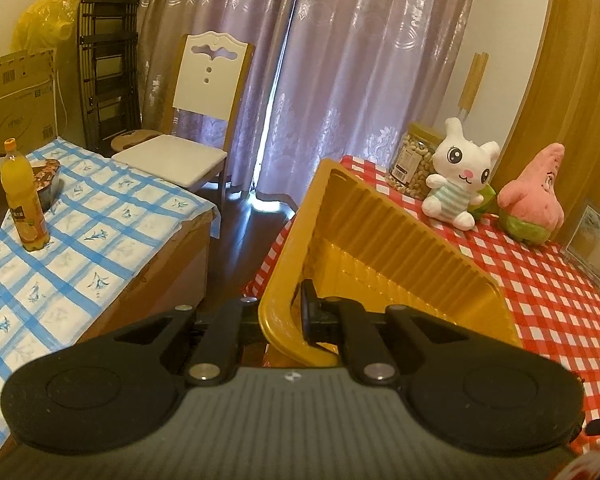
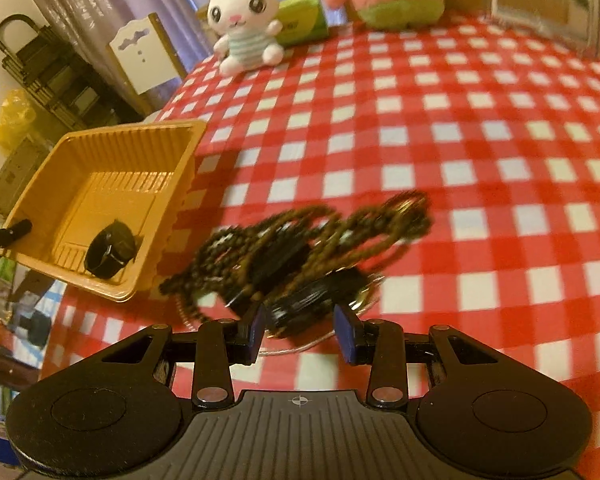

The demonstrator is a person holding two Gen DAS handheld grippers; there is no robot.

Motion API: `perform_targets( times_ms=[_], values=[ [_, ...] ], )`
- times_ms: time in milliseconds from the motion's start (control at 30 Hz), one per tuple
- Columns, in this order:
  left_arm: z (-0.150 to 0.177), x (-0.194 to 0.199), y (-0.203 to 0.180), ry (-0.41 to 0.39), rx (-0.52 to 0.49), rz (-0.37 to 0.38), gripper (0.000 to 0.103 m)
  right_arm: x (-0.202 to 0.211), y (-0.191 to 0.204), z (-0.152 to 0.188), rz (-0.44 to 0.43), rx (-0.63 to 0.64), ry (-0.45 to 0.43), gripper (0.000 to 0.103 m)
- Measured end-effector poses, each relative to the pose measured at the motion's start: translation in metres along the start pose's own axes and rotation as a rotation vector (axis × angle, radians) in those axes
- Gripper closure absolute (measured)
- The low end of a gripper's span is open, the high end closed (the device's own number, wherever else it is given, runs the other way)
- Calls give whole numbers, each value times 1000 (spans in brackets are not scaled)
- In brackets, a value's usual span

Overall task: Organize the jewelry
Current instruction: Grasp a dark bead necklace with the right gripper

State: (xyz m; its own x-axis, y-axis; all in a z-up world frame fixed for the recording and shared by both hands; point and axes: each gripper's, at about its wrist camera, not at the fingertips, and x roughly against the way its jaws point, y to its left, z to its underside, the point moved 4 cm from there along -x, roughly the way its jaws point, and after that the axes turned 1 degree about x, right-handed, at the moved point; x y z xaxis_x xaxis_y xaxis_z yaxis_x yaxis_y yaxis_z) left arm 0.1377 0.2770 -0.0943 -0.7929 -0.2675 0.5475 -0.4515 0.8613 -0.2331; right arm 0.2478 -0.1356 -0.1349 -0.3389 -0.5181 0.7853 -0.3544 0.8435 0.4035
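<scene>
My left gripper (image 1: 284, 312) is shut on the near rim of a yellow ribbed plastic tray (image 1: 380, 232), which is tilted up off the red checked tablecloth (image 1: 540, 300). In the right wrist view the same tray (image 2: 112, 184) sits at the table's left edge with a dark coiled band (image 2: 110, 254) inside it, and a left fingertip (image 2: 18, 227) shows at its corner. A blurred heap of dark bead strings and bracelets (image 2: 300, 240) lies on the cloth. My right gripper (image 2: 300, 332) stands open just in front of the heap, its blue pads apart and pressing on nothing.
A white rabbit plush (image 1: 462, 172), a pink star plush (image 1: 534, 196), a jar of nuts (image 1: 414, 160) and a picture frame (image 1: 596, 248) line the table's back. Left of a floor gap stands a blue checked table (image 1: 80, 232) with a juice bottle (image 1: 24, 200), and a chair (image 1: 188, 148).
</scene>
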Motion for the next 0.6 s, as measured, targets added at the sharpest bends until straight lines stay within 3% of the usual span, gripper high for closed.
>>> perform_targets(
  times_ms=[267, 300, 333, 467, 600],
  values=[
    [2, 11, 6, 4, 7, -15, 94, -23, 3, 1, 7, -79, 14, 66],
    [2, 12, 7, 5, 8, -15, 94, -22, 3, 1, 15, -69, 12, 80],
    [2, 12, 7, 5, 8, -15, 94, -20, 3, 2, 11, -56, 18, 82],
    [2, 13, 7, 6, 12, -15, 94, -9, 6, 5, 22, 3, -1, 90],
    [3, 15, 8, 5, 15, -15, 94, 9, 2, 4, 27, 39, -28, 91]
  ],
)
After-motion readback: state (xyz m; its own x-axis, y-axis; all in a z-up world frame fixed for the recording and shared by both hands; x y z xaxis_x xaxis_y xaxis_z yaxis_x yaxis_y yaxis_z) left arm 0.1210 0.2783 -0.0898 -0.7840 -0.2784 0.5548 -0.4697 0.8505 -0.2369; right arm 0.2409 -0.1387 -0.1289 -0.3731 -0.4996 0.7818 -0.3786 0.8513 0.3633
